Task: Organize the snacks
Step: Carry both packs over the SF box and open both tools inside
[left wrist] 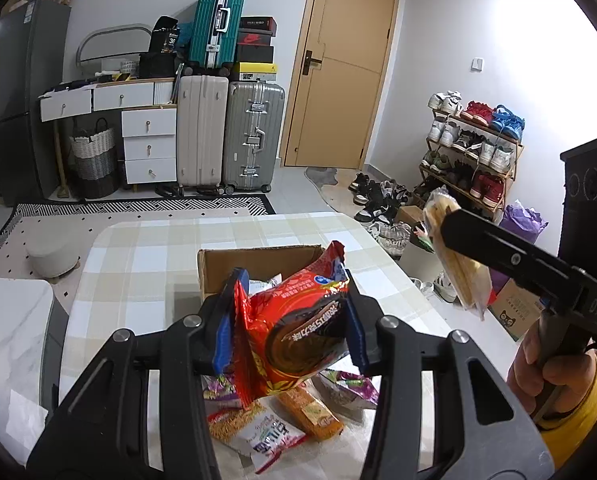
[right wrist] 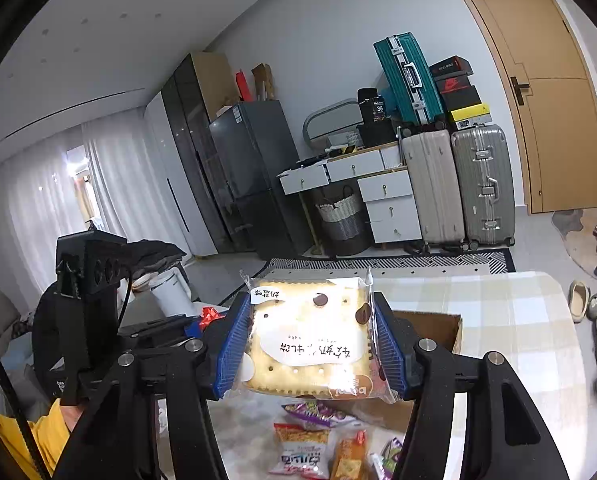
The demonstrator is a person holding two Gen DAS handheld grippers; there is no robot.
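Note:
My left gripper (left wrist: pixel 290 320) is shut on a red snack packet (left wrist: pixel 294 332) with a dark round cake printed on it, held up above the table. Behind it an open cardboard box (left wrist: pixel 258 258) sits on the checked tablecloth (left wrist: pixel 146 256) with a few packets inside. My right gripper (right wrist: pixel 310 336) is shut on a clear-wrapped square cracker packet (right wrist: pixel 310 340), also lifted over the table. In the left wrist view that cracker packet (left wrist: pixel 454 256) shows edge-on at the right. Loose snack packets (left wrist: pixel 266 428) lie on the table below both grippers.
A person's hand and yellow sleeve (left wrist: pixel 558 384) hold the right tool. Suitcases (left wrist: pixel 230 136), a white drawer unit (left wrist: pixel 146 136), a grey fridge (right wrist: pixel 250 168) and a wooden door (left wrist: pixel 346 60) line the far wall. A shoe rack (left wrist: pixel 470 148) and loose shoes stand right of the table.

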